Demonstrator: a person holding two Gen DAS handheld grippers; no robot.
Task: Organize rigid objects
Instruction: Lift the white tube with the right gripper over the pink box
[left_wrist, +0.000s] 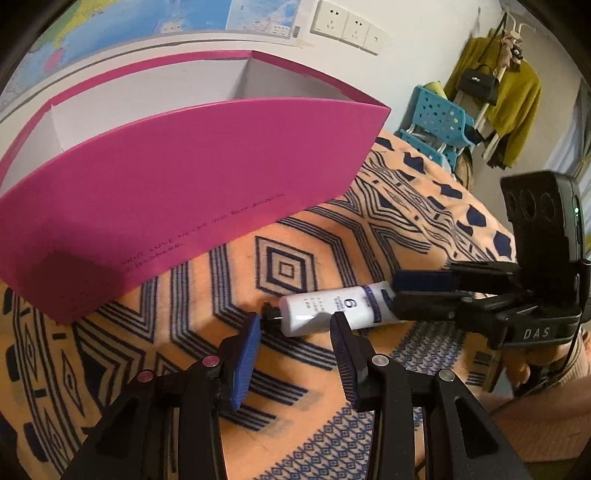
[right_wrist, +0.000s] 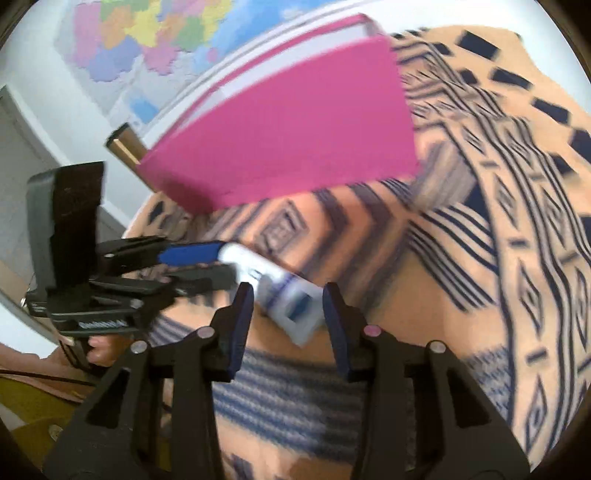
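Note:
A white tube with blue print and a black cap lies on the orange patterned cloth. My left gripper is open, its fingertips on either side of the tube's cap end. My right gripper comes in from the right, its blue pads around the tube's flat tail, still apart. In the blurred right wrist view the tube lies between my right gripper's open fingers, and the left gripper reaches it from the left. A large pink box with white compartments stands behind.
The pink box fills the back of the cloth-covered surface. A wall map and sockets are behind it. A blue chair and a coat rack stand at the far right.

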